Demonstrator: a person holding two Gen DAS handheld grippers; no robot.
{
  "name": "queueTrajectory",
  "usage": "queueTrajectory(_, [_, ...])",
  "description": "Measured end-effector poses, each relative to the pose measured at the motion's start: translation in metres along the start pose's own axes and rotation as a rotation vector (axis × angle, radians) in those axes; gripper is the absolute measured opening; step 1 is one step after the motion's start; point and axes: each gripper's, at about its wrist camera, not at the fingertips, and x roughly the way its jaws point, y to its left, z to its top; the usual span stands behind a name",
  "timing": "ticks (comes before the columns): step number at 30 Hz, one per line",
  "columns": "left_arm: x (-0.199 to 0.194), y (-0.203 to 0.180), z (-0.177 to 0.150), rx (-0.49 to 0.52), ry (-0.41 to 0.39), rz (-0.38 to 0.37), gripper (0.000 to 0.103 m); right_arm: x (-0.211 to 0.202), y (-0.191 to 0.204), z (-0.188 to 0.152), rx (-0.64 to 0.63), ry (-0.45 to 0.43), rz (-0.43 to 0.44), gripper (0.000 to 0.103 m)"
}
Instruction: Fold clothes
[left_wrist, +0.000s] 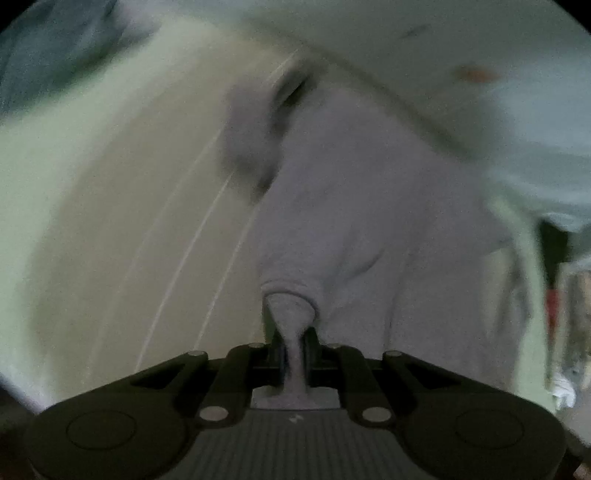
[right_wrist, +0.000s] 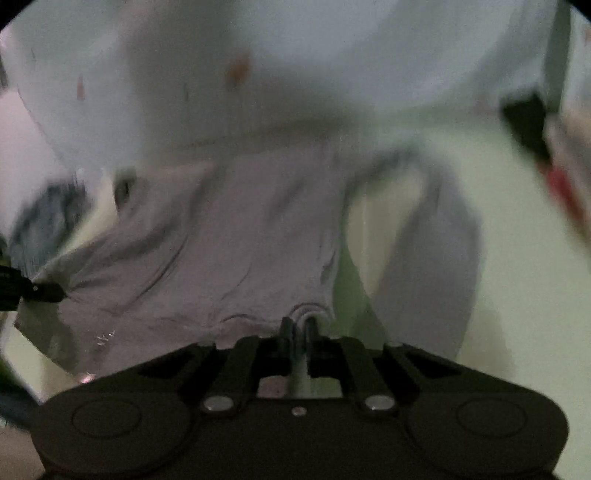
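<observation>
Pale surface (left_wrist: 92, 221) blurred; both tongs — left (left_wrist: 294, 334), right (right_wrist: 298, 326) — clamp grey garment (right_wrist: 240, 221).

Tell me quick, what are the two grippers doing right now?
Left gripper: closed, pinching a bunch of the grey garment.
Right gripper: closed on the edge of the same grey garment.

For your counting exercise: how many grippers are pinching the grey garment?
2. The left gripper pinches a bunched bit of the grey garment; the right gripper pinches its near edge. In the right wrist view, the left gripper's tip shows at far left.
</observation>
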Motion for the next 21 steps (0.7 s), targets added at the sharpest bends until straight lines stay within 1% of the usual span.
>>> queueTrajectory(1, [0.001,0.002,-0.003,-0.004,0.006,0.028,0.009,0.013,0.002,-0.011,-0.004,0.057,-0.023,0.006])
queueTrajectory(2, [-0.001,0.002,-0.004,-0.002,-0.004,0.047,0.011,0.020,0.004,-0.015,-0.015,0.092,-0.051,0.006])
queueTrajectory(3, [-0.006,0.001,-0.005,0.000,-0.022,0.049,0.015,0.022,0.003,-0.016,-0.017,0.107,-0.051,0.006])
queueTrajectory(4, [-0.012,0.000,-0.004,0.001,-0.046,0.037,0.027,0.019,0.001,-0.013,-0.005,0.093,-0.050,0.017])
queueTrajectory(5, [-0.017,-0.001,-0.002,0.004,-0.068,0.030,0.036,0.012,-0.001,-0.007,0.011,0.059,-0.053,0.027])
queueTrajectory(6, [-0.022,-0.003,0.002,0.009,-0.090,0.029,0.040,0.006,-0.005,-0.001,0.029,0.021,-0.055,0.045])
queueTrajectory(7, [-0.026,-0.006,0.005,0.013,-0.112,0.029,0.044,0.002,-0.010,0.002,0.048,-0.007,-0.052,0.050])
queueTrajectory(8, [-0.029,-0.009,0.010,0.020,-0.131,0.036,0.049,0.001,-0.015,0.010,0.075,-0.023,-0.049,0.049])
queueTrajectory(9, [-0.029,-0.012,0.015,0.027,-0.145,0.049,0.051,0.001,-0.020,0.017,0.100,-0.040,-0.046,0.049])
queueTrajectory(10, [-0.031,-0.013,0.019,0.033,-0.158,0.059,0.055,0.002,-0.024,0.025,0.121,-0.054,-0.048,0.050])
queueTrajectory(11, [-0.031,-0.013,0.026,0.038,-0.170,0.069,0.063,0.003,-0.028,0.033,0.142,-0.069,-0.051,0.052])
queueTrajectory(12, [-0.029,-0.014,0.034,0.045,-0.180,0.076,0.067,0.005,-0.031,0.041,0.160,-0.084,-0.053,0.057])
queueTrajectory(13, [-0.027,-0.019,0.044,0.053,-0.188,0.083,0.077,0.009,-0.032,0.049,0.169,-0.103,-0.051,0.065])
queueTrajectory(14, [-0.024,-0.024,0.058,0.061,-0.195,0.092,0.085,0.013,-0.033,0.058,0.179,-0.122,-0.049,0.070])
queueTrajectory(15, [-0.020,-0.029,0.070,0.068,-0.200,0.103,0.087,0.018,-0.034,0.066,0.188,-0.141,-0.046,0.079])
queueTrajectory(16, [-0.016,-0.032,0.080,0.075,-0.202,0.116,0.091,0.023,-0.033,0.076,0.196,-0.156,-0.042,0.084])
queueTrajectory(17, [-0.012,-0.035,0.091,0.082,-0.204,0.129,0.095,0.028,-0.034,0.086,0.203,-0.166,-0.045,0.084])
queueTrajectory(21, [0.005,-0.044,0.138,0.093,-0.213,0.165,0.098,0.056,-0.035,0.122,0.206,-0.187,-0.097,0.096])
